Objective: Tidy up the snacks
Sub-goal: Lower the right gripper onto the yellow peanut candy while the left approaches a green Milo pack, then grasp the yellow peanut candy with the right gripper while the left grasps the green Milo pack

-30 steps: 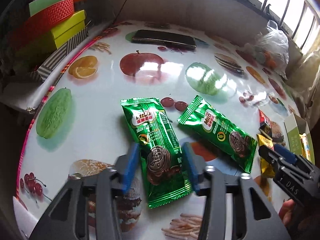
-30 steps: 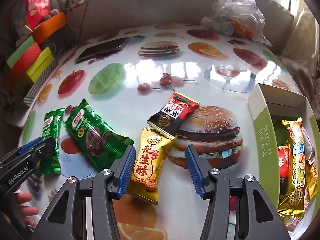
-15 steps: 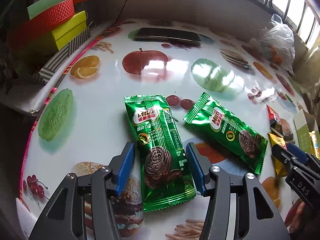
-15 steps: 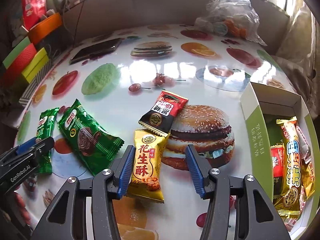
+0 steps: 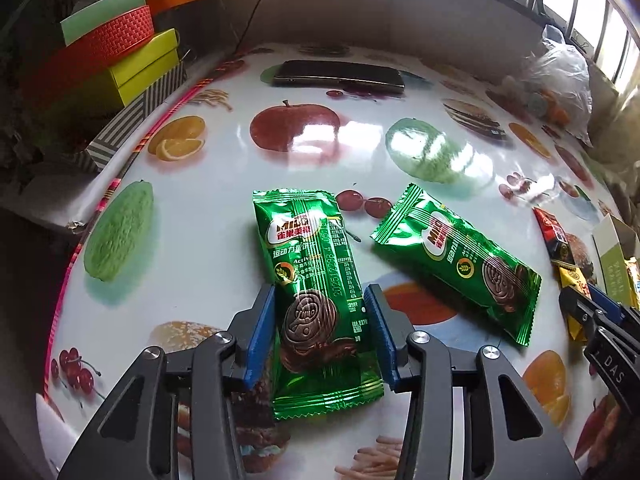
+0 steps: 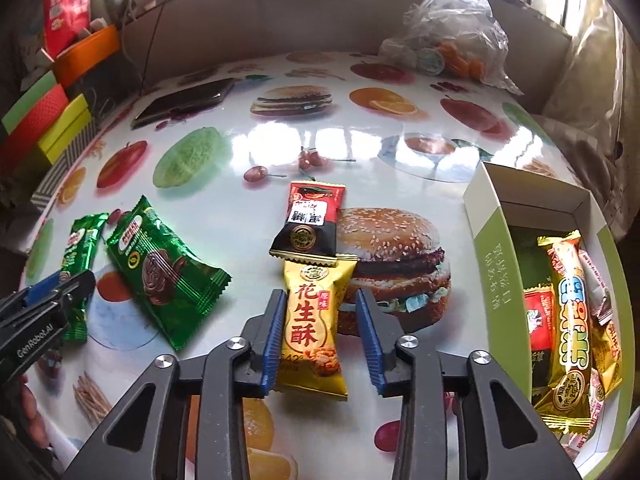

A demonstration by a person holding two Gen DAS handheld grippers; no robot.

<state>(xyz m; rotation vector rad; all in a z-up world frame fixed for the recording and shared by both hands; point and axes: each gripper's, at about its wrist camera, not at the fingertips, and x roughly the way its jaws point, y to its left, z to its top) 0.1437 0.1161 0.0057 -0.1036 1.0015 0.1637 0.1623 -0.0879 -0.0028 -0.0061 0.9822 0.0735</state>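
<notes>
The left gripper [image 5: 320, 332] sits low over the surface [image 5: 224, 240], its blue pads spread to either side of a green Milo cookie packet [image 5: 316, 304]; the left pad looks to be touching the packet's edge while the right pad stands just beside it, so the jaws are open around the packet rather than clamped on it. That packet lies flat and lengthwise between the fingers, its printed cookie at the near end. A second green Milo packet [image 5: 460, 260] lies flat to its right, angled, apart from the first. The right gripper [image 6: 320, 332] is also open, with a yellow peanut-crisp packet [image 6: 314, 320] lying flat between its blue pads; the left pad is close against the wrapper and the right pad stands clear of it with a gap. A red-and-black snack packet [image 6: 310, 224] lies just beyond the yellow one, its near end overlapping the yellow packet's far end. To the right stands a green-and-white cardboard box [image 6: 492, 256] holding several snack packets, well apart from the 2 green ones on the left. At the far side of the surface lie a dark phone [image 6: 184, 102] and a clear plastic bag [image 6: 452, 40], and coloured boxes [image 5: 112, 52] are stacked off the left edge.
</notes>
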